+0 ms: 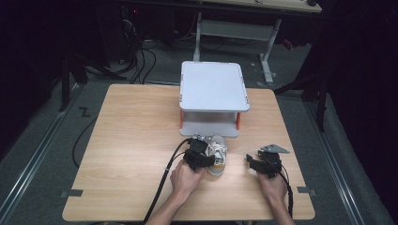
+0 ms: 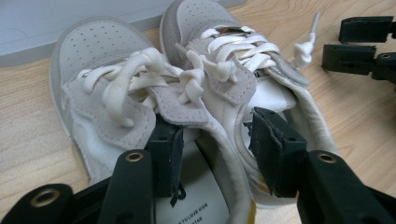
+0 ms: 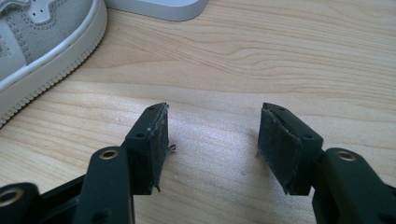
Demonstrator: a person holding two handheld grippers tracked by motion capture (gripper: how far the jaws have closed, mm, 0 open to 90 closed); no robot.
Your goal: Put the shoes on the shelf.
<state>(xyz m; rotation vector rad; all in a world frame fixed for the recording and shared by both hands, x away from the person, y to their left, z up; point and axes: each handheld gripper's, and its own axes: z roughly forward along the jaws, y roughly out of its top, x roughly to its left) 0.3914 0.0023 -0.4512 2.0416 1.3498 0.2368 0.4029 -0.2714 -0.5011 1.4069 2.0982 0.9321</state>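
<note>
High view: the pair of shoes (image 1: 217,154) sits on the table (image 1: 131,140) just in front of the shelf (image 1: 214,86), a grey two-level stand whose lower level shows nothing on it and whose top is bare. The shoes' long axis runs toward the shelf, toes nearest its base, heels toward the person. The left gripper (image 1: 201,157) is at the shoes' heel end, touching them. The right gripper (image 1: 257,161) rests to the right of the shoes, well apart from them, with bare wood between. Left of the shoes the table is free as far as its left edge; the near edge lies behind both hands, and the right gripper is nearer the right edge.

Left gripper view: two small grey-and-white shoes (image 2: 187,93) lie side by side, toes pointing away toward the shelf base (image 2: 56,28). One jaw is inside the left shoe's opening, the other inside the right shoe's, so the two touching inner walls stand between the pads. The jaws are partly closed around those walls; whether the pads press firmly I cannot tell. The right gripper (image 2: 359,46) shows off to the shoes' right.

Right gripper view: the right gripper (image 3: 212,140) has its jaws wide apart, nothing between them, bare wood beneath. A shoe's side and sole (image 3: 46,51) lies to the upper left, clear of the jaws, with the shelf base (image 3: 159,9) beyond it.
</note>
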